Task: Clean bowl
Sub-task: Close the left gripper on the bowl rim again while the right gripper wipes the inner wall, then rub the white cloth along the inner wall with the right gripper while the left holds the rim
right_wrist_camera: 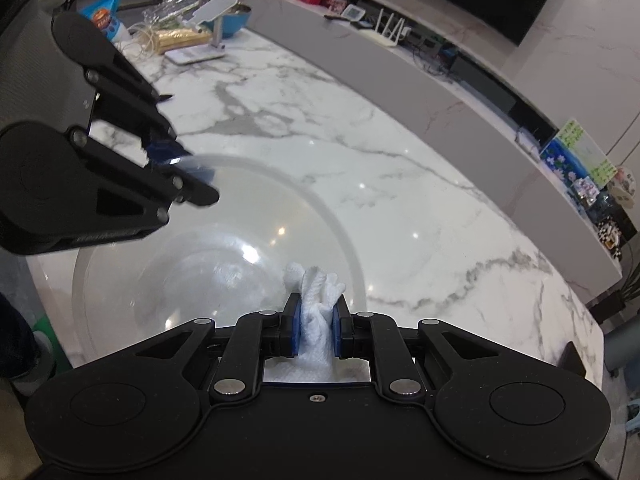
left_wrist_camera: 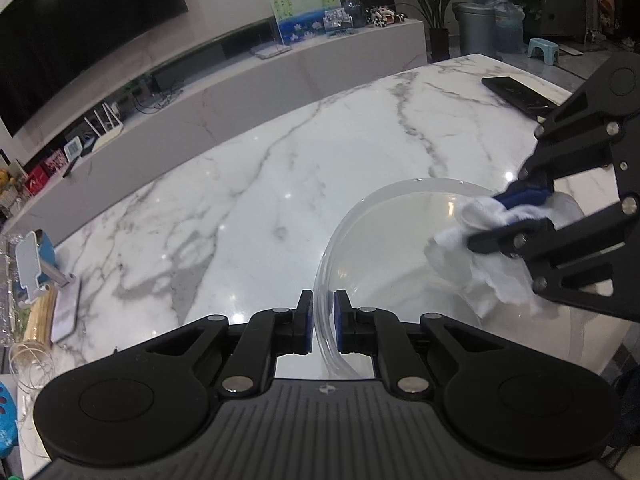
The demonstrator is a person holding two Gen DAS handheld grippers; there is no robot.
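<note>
White marble tabletop (left_wrist_camera: 248,208) is carrying the clear bowl (right_wrist_camera: 224,240). Left gripper (left_wrist_camera: 322,322) is pinching its rim between blue pads; right gripper (right_wrist_camera: 316,326) is squeezing a white cloth (right_wrist_camera: 316,292) inside the bowl. A dark phone (left_wrist_camera: 516,94) is lying beyond.
</note>
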